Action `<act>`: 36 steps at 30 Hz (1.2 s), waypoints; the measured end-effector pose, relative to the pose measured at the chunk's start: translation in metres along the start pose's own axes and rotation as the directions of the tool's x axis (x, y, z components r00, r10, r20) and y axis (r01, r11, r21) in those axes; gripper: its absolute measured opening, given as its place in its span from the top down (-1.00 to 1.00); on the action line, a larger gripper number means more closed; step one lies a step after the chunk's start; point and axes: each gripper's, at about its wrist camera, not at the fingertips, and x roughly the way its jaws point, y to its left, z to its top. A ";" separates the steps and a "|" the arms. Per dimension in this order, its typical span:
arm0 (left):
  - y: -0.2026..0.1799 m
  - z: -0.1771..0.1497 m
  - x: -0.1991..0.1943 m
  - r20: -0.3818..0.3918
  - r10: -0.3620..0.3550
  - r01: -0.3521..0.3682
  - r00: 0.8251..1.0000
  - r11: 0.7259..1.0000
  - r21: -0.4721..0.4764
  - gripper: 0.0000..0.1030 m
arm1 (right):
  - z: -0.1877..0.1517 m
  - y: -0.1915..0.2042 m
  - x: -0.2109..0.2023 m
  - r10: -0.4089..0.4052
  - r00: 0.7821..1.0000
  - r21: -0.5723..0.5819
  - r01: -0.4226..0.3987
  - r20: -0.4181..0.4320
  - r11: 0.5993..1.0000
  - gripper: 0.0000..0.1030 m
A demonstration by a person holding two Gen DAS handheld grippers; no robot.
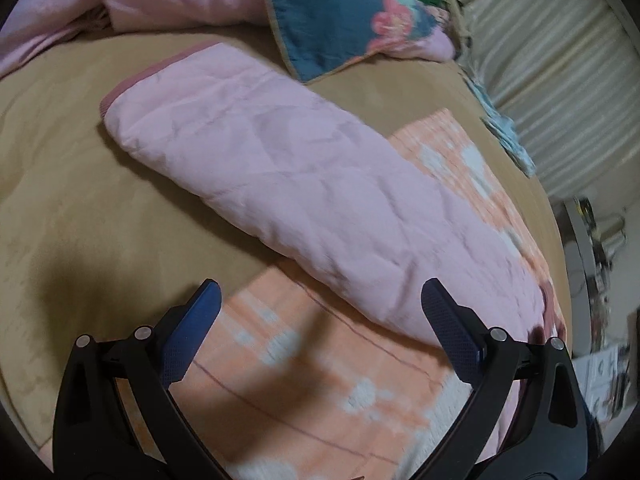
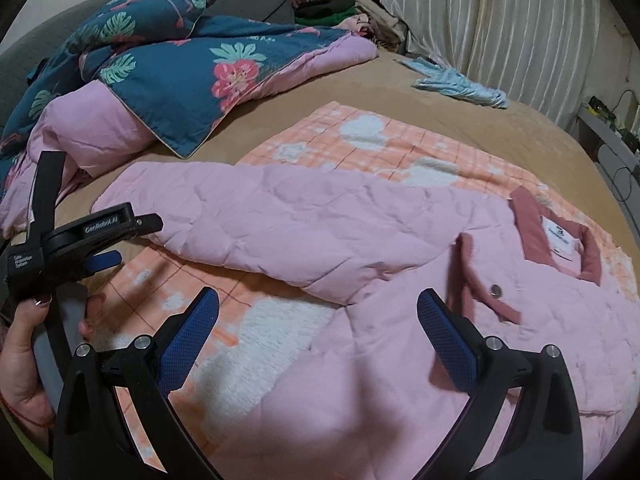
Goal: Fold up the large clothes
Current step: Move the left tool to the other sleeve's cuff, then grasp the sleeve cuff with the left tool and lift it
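1. I see a tan bed point(image 2: 360, 92) filling both views, with a teal floral quilt point(image 2: 168, 68) bunched at ten o'clock.
2. A peach checked blanket point(image 2: 360, 140) lies flat on the bed, under the garment.
3. The pink quilted jacket point(image 2: 320, 220) rests on that blanket, one sleeve point(image 1: 248, 160) stretched toward ten o'clock, its darker pink collar point(image 2: 556, 240) at three o'clock.
4. My right gripper point(image 2: 318, 330) hovers above the jacket, fingers spread, pinching nothing.
5. My left gripper point(image 1: 320, 320) is likewise spread and empty; its body reads "GenRobot.AI".
6. The collar's white label point(image 2: 560, 236) is too small to read.
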 end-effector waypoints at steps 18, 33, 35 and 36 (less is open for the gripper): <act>0.039 0.046 0.029 0.094 -0.007 0.021 0.996 0.988 -0.153 -0.82 | -0.031 -0.082 -0.033 -0.073 0.997 0.168 0.066 0.037 0.984 -0.92; 0.019 0.066 -0.023 0.201 0.011 -0.002 0.980 0.999 -0.044 0.72 | -0.063 -0.135 -0.068 -0.115 0.992 0.335 0.094 0.043 0.938 -0.92; 0.007 0.067 -0.036 0.225 -0.015 0.021 0.974 0.999 -0.024 0.75 | -0.068 -0.137 -0.073 -0.124 0.991 0.339 0.103 0.042 0.935 -0.92; -0.002 0.065 -0.044 0.239 -0.029 0.032 0.971 0.999 -0.005 0.75 | -0.071 -0.138 -0.075 -0.125 0.991 0.345 0.103 0.043 0.933 -0.92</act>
